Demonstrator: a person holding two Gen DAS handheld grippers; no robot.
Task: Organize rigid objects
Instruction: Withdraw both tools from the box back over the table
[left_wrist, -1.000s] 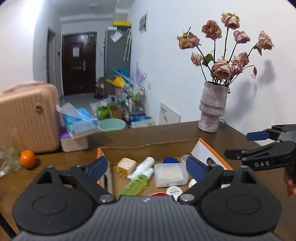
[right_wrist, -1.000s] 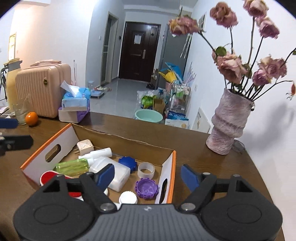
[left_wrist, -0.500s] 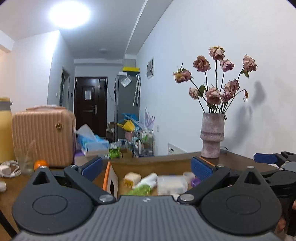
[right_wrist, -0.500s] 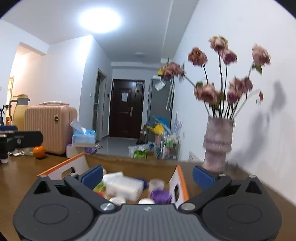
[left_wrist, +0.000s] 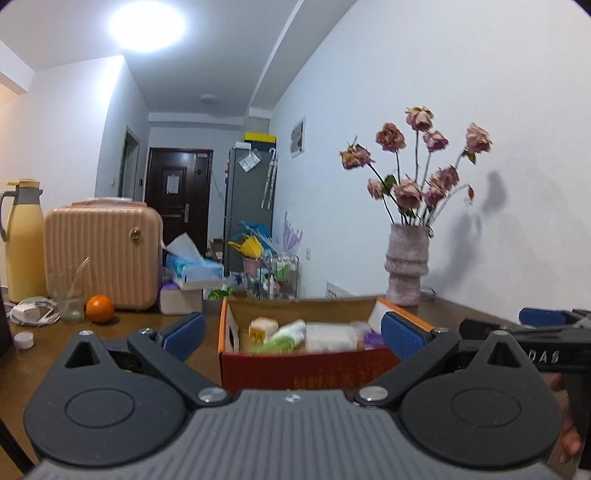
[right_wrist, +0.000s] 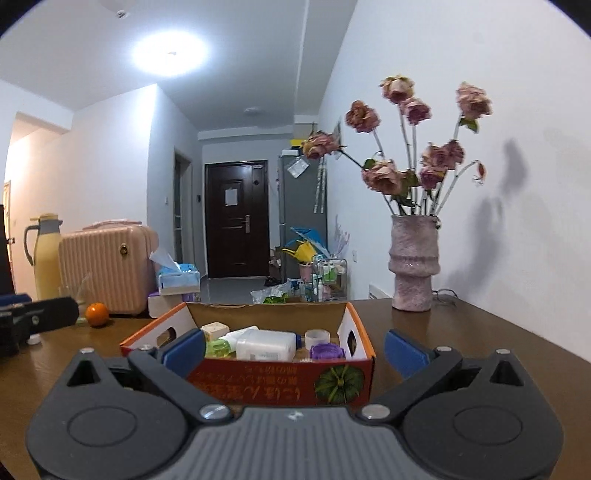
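An open cardboard box (left_wrist: 306, 365) with a red front and orange-edged flaps stands on the brown table. Inside lie a green bottle (left_wrist: 275, 343), a white bottle (right_wrist: 266, 345), a cream plug block (left_wrist: 263, 328), a tape roll (right_wrist: 317, 336) and a purple lid (right_wrist: 327, 350). My left gripper (left_wrist: 291, 334) is open, level with the box's near wall, nothing between its blue pads. My right gripper (right_wrist: 293, 347) is open too, its fingers either side of the box's right half without touching it. Each gripper shows at the edge of the other's view.
A pink vase of dried roses (right_wrist: 412, 273) stands at the back right. To the left are an orange (left_wrist: 99, 308), a glass (left_wrist: 70, 295), a pink suitcase (left_wrist: 103, 254), a yellow jug (left_wrist: 20, 240), tissue boxes (left_wrist: 186, 280) and a white charger with cable (left_wrist: 31, 314).
Both grippers have drawn back and sunk from above the box to the level of its near wall. The views now look along the table, and the box's red front has come into sight.
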